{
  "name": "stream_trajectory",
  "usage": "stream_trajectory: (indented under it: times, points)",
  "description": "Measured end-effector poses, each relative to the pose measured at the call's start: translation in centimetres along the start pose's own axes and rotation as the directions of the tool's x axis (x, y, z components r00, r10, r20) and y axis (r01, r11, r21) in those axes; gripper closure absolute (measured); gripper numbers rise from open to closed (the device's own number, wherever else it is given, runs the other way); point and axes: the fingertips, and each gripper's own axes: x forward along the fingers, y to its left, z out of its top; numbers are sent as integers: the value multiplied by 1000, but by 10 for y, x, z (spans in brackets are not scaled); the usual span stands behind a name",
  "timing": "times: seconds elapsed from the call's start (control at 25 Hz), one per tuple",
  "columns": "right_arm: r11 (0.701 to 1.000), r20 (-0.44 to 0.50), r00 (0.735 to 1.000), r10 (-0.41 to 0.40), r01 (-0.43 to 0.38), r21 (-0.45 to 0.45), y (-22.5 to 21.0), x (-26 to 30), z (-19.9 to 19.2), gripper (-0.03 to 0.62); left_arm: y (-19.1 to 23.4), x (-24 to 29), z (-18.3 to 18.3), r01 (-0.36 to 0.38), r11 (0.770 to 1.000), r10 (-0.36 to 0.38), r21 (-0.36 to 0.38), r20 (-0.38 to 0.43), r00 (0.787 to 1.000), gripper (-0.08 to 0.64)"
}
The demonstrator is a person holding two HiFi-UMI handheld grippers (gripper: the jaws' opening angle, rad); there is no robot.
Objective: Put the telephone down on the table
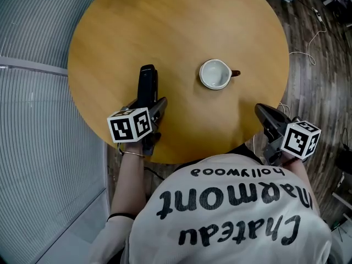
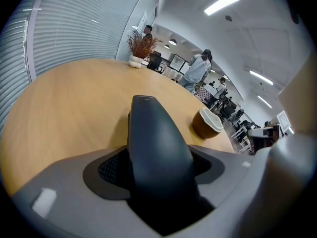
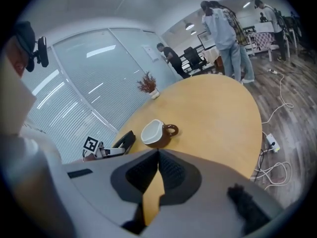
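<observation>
White shirt (image 1: 231,224) – black lettering (image 1: 231,199) (thin bracelet (image 1: 132,154))

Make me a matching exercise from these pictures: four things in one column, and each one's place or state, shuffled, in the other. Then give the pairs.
Things
1. black telephone handset
2. brown mug with white inside
3. right gripper
4. white pot of dried reddish plant

Place or state
A. at the far edge of the round wooden table
B. jaws together, nothing between them
C. clamped between the jaws of the left gripper
D. standing alone near the table's middle

Pairs: 1-C, 2-D, 3-B, 4-A
</observation>
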Motion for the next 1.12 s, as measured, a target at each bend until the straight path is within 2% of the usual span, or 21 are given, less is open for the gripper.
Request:
stream_trajectory:
  times: [0.16, 0.36, 0.6, 1.12]
  points:
    - [1000, -19, 1000, -5, 5, -30, 4, 0, -2, 578, 1, -1, -3, 0, 1000, 0, 2, -8, 1000, 202]
    - [999, -31, 1000, -3, 2, -41, 8, 1, -5, 578, 1, 0, -4, -16, 999, 16, 40, -13, 1000, 202]
    - [999, -39, 999, 6, -8, -49, 13, 2, -7, 578, 1, -1, -6, -15, 999, 15, 33, -9, 1000, 202]
    - [996, -72, 997, 42, -48, -74, 30, 17, -12, 578, 0, 0, -10, -58, 993, 58, 107, 6, 998, 202]
